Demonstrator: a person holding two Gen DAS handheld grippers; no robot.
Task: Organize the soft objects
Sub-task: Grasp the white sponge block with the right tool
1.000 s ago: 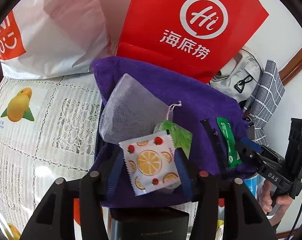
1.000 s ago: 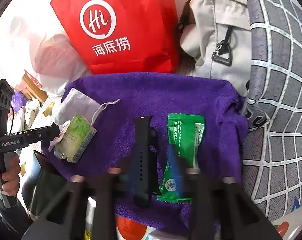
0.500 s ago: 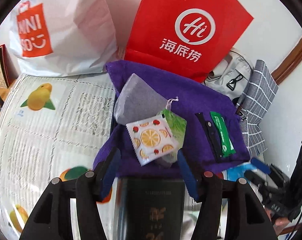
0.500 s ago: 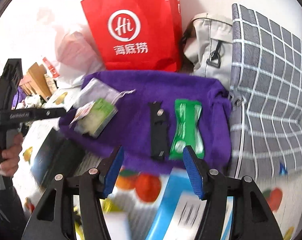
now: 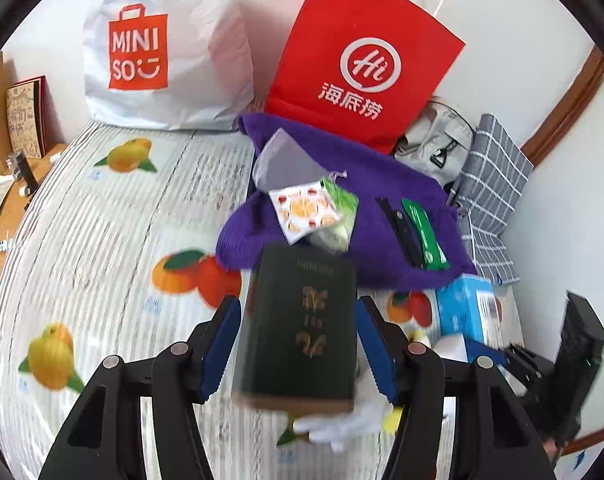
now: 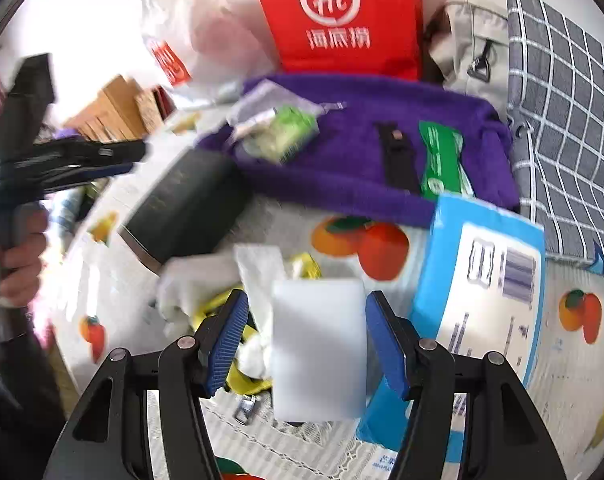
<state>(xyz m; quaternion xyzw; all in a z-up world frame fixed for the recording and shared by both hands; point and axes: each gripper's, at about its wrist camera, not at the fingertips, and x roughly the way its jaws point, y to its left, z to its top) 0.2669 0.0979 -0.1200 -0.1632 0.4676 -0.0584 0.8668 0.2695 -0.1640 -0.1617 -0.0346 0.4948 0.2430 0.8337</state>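
A towel (image 5: 385, 184) lies on the tabletop (image 5: 102, 240) in front of a paper bag (image 5: 361, 56), with a plastic bag (image 5: 162, 52) to that bag's left. On the towel, from left to right, sit a mesh pouch (image 5: 286, 160), a fruit-print sachet (image 5: 305, 210) overlapping a leaf-print packet (image 5: 341, 204), a strap (image 5: 397, 228) and a long sachet (image 5: 423, 232). Nearer than the towel stand a book (image 5: 298, 328) on the left and a carton (image 6: 485, 280) on the right, with a sponge block (image 6: 317, 352) and crumpled tissue (image 6: 258, 276) between them.
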